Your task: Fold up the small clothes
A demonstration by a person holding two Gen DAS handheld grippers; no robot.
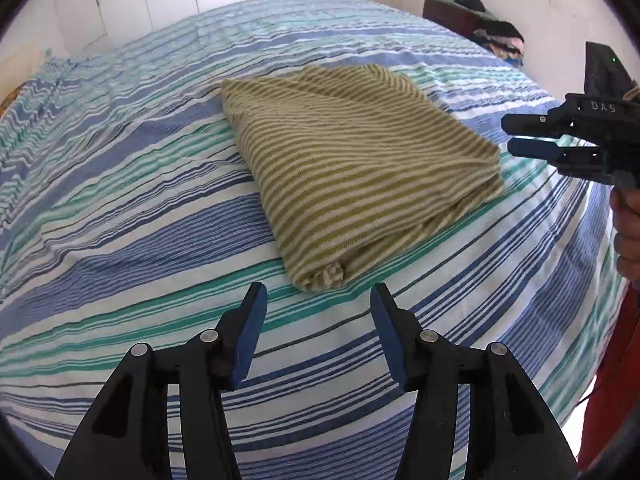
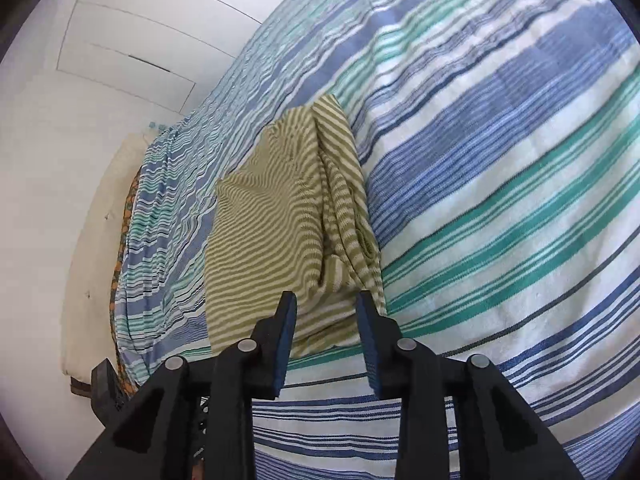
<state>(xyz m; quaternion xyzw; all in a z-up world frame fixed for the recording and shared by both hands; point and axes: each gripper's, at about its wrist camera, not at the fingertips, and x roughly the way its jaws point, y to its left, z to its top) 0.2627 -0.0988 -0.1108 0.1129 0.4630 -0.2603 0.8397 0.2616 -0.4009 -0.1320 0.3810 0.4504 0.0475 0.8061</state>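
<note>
Left wrist view. A garment (image 1: 352,172), green-and-cream striped, is being shown folded into a thick rectangle and lying on the bed (image 1: 120,208), near the middle of the blue, teal and white striped sheet. A rolled end is being turned toward the near edge. The left gripper (image 1: 318,298) is being held just short of that near corner, its jaws parted, nothing being pressed between the blue pads (image 1: 250,336). The right gripper (image 1: 510,136) is being seen at the right, beside the garment's right edge and apart from it, jaws narrowly parted and empty; a hand (image 1: 628,232) is being seen on its handle. A dark cabinet (image 1: 452,16) with piled clothes (image 1: 498,36) is being shown far right.

Right wrist view. The garment (image 2: 280,208) is being shown lengthwise, its layered folded edge on the right. The right gripper (image 2: 326,300) is being held over the near end, jaws apart; the cloth is being seen between the fingertips, not being pinched. White wall panels (image 2: 120,40) are being shown far left.
</note>
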